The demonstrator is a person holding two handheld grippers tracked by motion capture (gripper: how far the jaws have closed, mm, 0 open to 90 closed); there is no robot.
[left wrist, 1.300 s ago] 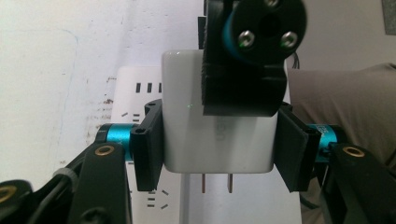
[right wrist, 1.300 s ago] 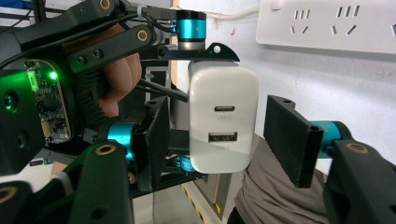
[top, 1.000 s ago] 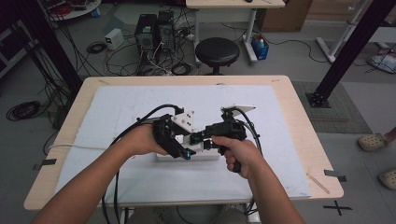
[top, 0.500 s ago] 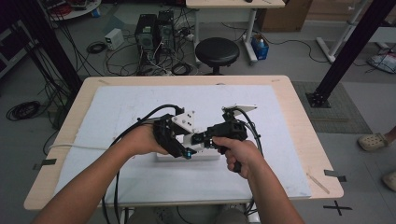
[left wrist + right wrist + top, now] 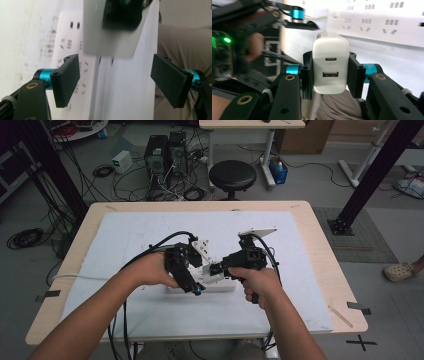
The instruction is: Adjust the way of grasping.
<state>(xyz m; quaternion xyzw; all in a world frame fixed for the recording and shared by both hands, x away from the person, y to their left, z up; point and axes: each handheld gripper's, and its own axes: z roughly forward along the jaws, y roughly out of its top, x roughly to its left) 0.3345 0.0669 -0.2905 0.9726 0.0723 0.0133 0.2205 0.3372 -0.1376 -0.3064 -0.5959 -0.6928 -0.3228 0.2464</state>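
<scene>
Looks like the plugging-in step: a white charger (image 5: 330, 68) is clamped in the right gripper (image 5: 329, 75) just above the power strip (image 5: 382, 27) on the table, left gripper (image 5: 120, 80) held wide open and empty, so prongs need lining up next

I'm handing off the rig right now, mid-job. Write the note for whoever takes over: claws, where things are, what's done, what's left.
Right claw: shut on the white charger, its USB ports facing the camera.
Left claw: open, holding nothing, poised over the power strip.
Power strip lies on the white mat at table centre, both claws just above it.
Done: charger picked up and brought beside the strip.
Left, judging by the setup: probably seat the charger in a socket, left claw steadying the strip. It doesn't look plugged in yet, though the prongs are hidden.
</scene>
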